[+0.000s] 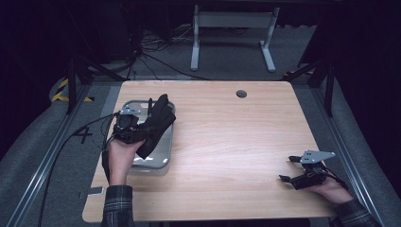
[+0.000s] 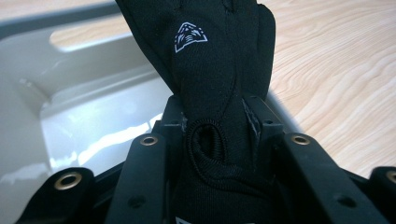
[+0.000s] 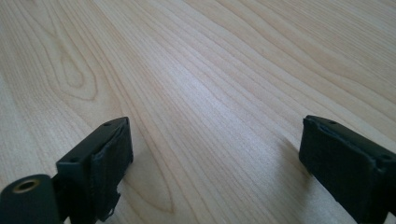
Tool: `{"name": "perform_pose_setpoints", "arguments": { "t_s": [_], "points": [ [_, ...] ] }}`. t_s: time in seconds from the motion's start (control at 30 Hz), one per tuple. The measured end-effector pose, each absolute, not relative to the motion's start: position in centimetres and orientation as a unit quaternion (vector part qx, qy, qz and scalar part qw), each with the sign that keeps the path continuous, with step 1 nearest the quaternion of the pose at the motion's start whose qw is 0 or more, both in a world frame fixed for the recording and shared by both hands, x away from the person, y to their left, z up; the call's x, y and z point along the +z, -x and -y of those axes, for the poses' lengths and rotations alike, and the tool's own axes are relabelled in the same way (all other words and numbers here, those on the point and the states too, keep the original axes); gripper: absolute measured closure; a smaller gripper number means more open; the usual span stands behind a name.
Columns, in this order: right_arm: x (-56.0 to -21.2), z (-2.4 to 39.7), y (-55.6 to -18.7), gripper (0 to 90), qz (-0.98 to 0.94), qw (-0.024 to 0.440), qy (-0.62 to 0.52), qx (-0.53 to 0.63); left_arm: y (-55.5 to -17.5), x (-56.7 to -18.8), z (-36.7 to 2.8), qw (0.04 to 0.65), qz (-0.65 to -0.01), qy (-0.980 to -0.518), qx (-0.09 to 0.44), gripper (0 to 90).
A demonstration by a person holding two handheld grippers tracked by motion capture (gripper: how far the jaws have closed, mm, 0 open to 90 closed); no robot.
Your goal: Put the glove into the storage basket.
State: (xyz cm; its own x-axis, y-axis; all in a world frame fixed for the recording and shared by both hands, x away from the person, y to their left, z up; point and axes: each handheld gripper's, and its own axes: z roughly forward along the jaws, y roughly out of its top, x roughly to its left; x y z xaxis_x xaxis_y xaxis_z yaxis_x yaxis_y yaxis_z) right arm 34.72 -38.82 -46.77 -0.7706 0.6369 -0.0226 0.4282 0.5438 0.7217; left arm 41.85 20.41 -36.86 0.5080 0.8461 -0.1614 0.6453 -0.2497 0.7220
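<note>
A black glove point(image 1: 158, 124) with a small white emblem hangs over a pale grey tray point(image 1: 161, 160) at the table's left. My left gripper point(image 1: 143, 128) is shut on it near the cuff. In the left gripper view the glove point(image 2: 219, 70) stands up between the two black jaws of that gripper point(image 2: 219, 119), with the tray point(image 2: 70, 107) below and to the left. My right gripper point(image 1: 287, 169) rests low at the table's right front, held by a hand. Its jaws stand wide apart. In the right gripper view there is bare wood between its pads point(image 3: 215, 154).
The wooden table point(image 1: 227, 132) has a small round hole point(image 1: 241, 93) near its far edge. A cable point(image 1: 71, 142) trails off the left side from the left gripper. Beyond the table stands a white frame point(image 1: 231, 38) on dark carpet.
</note>
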Motion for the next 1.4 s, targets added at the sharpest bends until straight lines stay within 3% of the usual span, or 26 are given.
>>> {"name": "perform_pose_setpoints", "arguments": {
  "t_s": [0.67,0.73,0.97,1.4],
  "points": [
    [-46.8,38.8,-34.7,10.3,-0.867,0.143,-0.308,0.366,-43.9,-39.7,-21.2,0.325,-0.499,-0.795,0.113,63.4],
    [-46.8,38.8,-34.7,10.3,-0.867,0.143,-0.308,0.366,-44.2,-39.9,-21.1,0.316,-0.504,-0.796,0.111,60.1],
    [-46.8,38.8,-34.7,10.3,-0.867,0.143,-0.308,0.366,-44.4,-40.2,-21.1,0.311,-0.510,-0.793,0.123,36.4],
    [-46.8,38.8,-34.7,10.3,-0.867,0.143,-0.308,0.366,-43.5,-38.7,-19.8,0.350,-0.493,-0.786,0.130,21.1]
  ]
}}
